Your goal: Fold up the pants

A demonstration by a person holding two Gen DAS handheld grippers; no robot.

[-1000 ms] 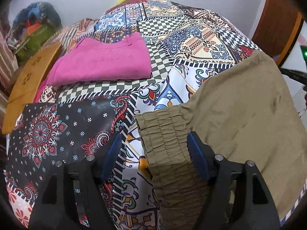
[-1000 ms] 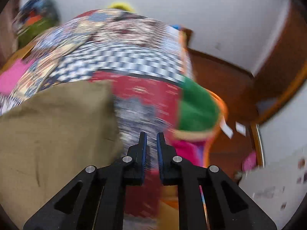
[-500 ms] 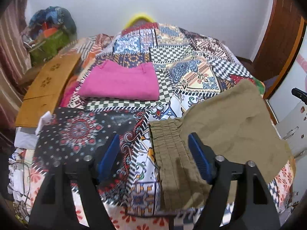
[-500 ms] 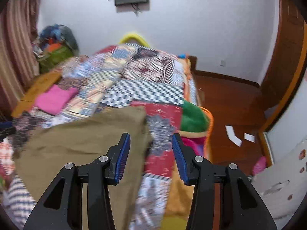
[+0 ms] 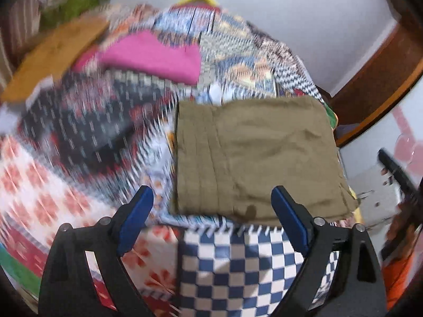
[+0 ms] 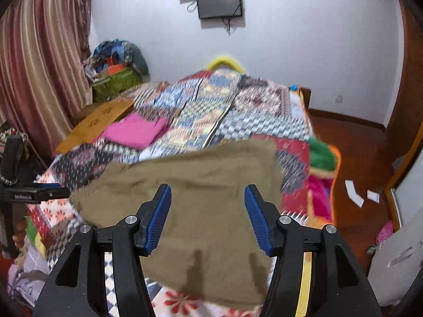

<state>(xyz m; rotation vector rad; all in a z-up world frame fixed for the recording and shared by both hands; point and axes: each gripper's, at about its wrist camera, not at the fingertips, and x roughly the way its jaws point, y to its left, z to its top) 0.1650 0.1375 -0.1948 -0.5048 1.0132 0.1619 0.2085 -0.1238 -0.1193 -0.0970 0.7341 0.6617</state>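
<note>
The pants point(image 5: 253, 158), olive-brown, lie folded into a rough rectangle on the bed point(image 5: 238, 264), near its front edge and toward its right side in the left wrist view. The gathered waistband runs along the left side of the fold.

The left gripper point(image 5: 212, 216) hangs above the near edge of the pants, its blue fingers point(image 5: 134, 219) spread wide with nothing between them. They have just been opening further. The checked patch of the patchwork cover shows below them.

The right gripper point(image 6: 207, 216) is also clear of the cloth. Its fingers point(image 6: 158, 219) stand about half apart, having just been opening, and hold nothing; the pants point(image 6: 198, 192) lie beyond and below them.

A folded pink cloth point(image 5: 156, 58) lies farther back on the bed, well apart from the pants, beside a wooden board point(image 5: 53, 52). In the right wrist view a curtain point(image 6: 39, 60) hangs at the left and a screen point(image 6: 219, 0) is mounted on the wall.
</note>
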